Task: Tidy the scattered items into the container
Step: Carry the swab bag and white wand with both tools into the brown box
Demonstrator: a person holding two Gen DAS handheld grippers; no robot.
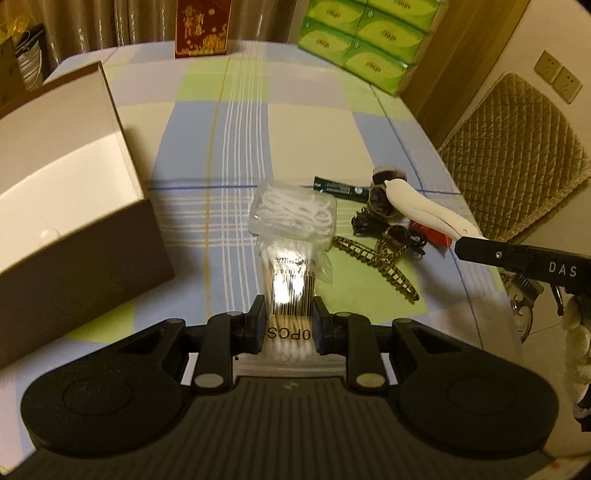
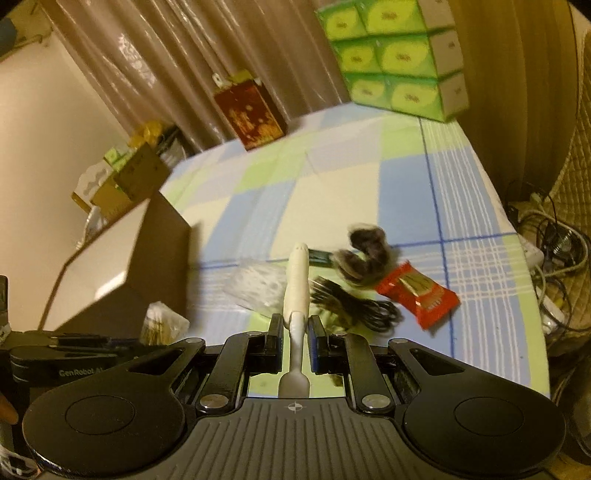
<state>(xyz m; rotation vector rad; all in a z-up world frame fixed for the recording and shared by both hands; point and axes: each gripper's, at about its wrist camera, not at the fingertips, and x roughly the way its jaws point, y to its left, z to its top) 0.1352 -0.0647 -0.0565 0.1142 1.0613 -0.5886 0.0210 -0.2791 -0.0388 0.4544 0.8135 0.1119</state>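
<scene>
My left gripper (image 1: 289, 314) is shut on a clear bag of cotton swabs (image 1: 290, 273), held just above the checked tablecloth. My right gripper (image 2: 295, 325) is shut on a white pen-shaped tool (image 2: 297, 280); it also shows in the left wrist view (image 1: 421, 210). The open brown box (image 1: 70, 177) with a white inside stands to the left; it also shows in the right wrist view (image 2: 110, 266). On the cloth lie a clear bag of white floss picks (image 1: 295, 210), a striped hair claw (image 1: 373, 258), a fuzzy brown scrunchie (image 2: 364, 254), a black cord (image 2: 354, 306), a red snack packet (image 2: 417, 295) and a dark green sachet (image 1: 340, 188).
A red gift box (image 1: 201, 27) and a stack of green tissue packs (image 1: 369, 37) stand at the table's far edge. A quilted chair back (image 1: 513, 155) is at the right. Cables and a power strip (image 2: 546, 266) lie beyond the right table edge.
</scene>
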